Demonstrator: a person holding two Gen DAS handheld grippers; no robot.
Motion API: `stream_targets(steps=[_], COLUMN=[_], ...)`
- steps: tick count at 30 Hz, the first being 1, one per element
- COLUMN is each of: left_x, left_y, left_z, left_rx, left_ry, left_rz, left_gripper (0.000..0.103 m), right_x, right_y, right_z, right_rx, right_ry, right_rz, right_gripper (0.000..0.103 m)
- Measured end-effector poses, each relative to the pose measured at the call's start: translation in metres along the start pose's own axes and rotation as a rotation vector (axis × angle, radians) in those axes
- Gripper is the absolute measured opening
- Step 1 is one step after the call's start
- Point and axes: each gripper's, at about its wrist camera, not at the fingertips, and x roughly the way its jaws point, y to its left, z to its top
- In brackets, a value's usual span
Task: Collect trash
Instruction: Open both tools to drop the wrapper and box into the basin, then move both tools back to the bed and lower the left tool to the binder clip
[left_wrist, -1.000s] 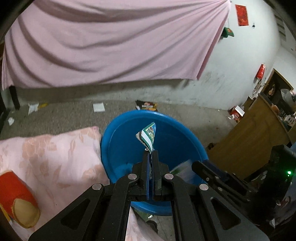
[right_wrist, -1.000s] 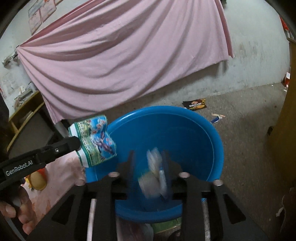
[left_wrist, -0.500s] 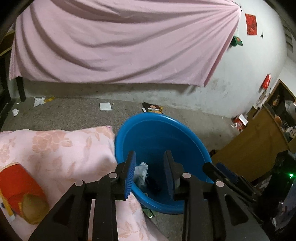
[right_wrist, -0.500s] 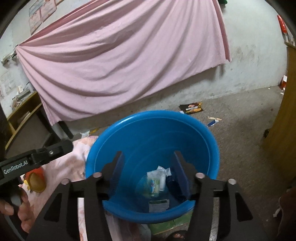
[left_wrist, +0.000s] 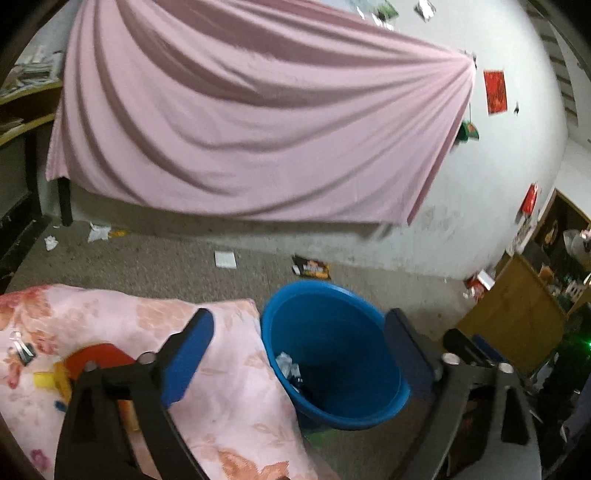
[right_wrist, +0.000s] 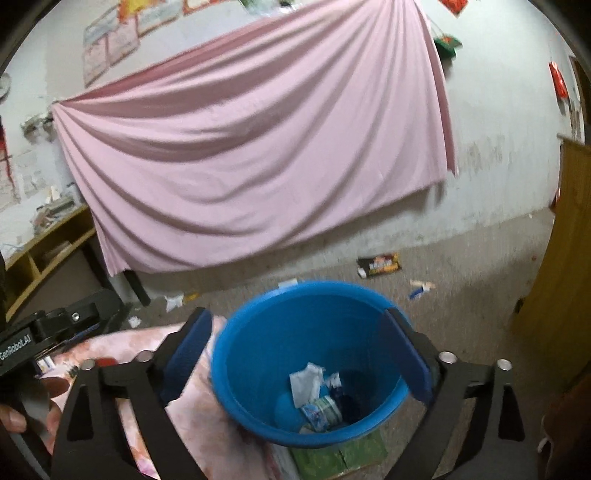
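Wrappers (right_wrist: 314, 391) dropped into blue bucket (right_wrist: 258, 332); both hand-held grippers just opened, empty.

Crumpled wrappers (right_wrist: 314, 391) lie in the blue bucket (right_wrist: 258, 332) (upright, open).

Plastic, cloth and bare concrete, most of it matt.

The blue basin (right_wrist: 255, 343) is smooth plastic with a faint sheen; the wrappers (right_wrist: 314, 391) inside look like crinkled paper and glossy printed film. On the far wall hangs a soft, matt pink sheet (left_wrist: 258, 122), deeply draped. The near left bedding (left_wrist: 236, 402) is flowered woven cloth. The floor (left_wrist: 166, 262) is rough, gritty concrete, and the right-hand cabinet (left_wrist: 517, 317) is dull wood.
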Motion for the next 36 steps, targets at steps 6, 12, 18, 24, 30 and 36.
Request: stream_targets(steps=[6, 12, 18, 24, 30, 36], left_x=[-0.057, -0.125, -0.184, -0.235, -0.276, -0.284], left_y=[0.011, 0.031, 0.054, 0.073, 0.094, 0.112], left_z=[0.011, 0.014, 0.002, -0.017, -0.038, -0.056], left_rx=[0.029, 0.043, 0.069, 0.091, 0.132, 0.156], left_ry=[-0.133, -0.287, -0.409, -0.525, -0.599, -0.602], left_rz=[0.058, 0.115, 0.183, 0.226, 0.299, 0.314], left_gripper=[0.101, 0.101, 0.101, 0.101, 0.101, 0.101], right_x=[-0.038, -0.073, -0.100, -0.120, -0.135, -0.137], right_y=[0.029, 0.066, 0.101, 0.134, 0.164, 0.187], right_z=[0.018, 0.024, 0.020, 0.003, -0.018, -0.035], right_rx=[-0.040, -0.086, -0.107, -0.124, -0.159, -0.208], right_ry=[-0.122, -0.238, -0.349, -0.432, -0.490, -0.489], right_rz=[0.041, 0.086, 0.161, 0.278, 0.353, 0.398], right_gripper=[0.103, 0.103, 0.103, 0.103, 0.103, 0.103])
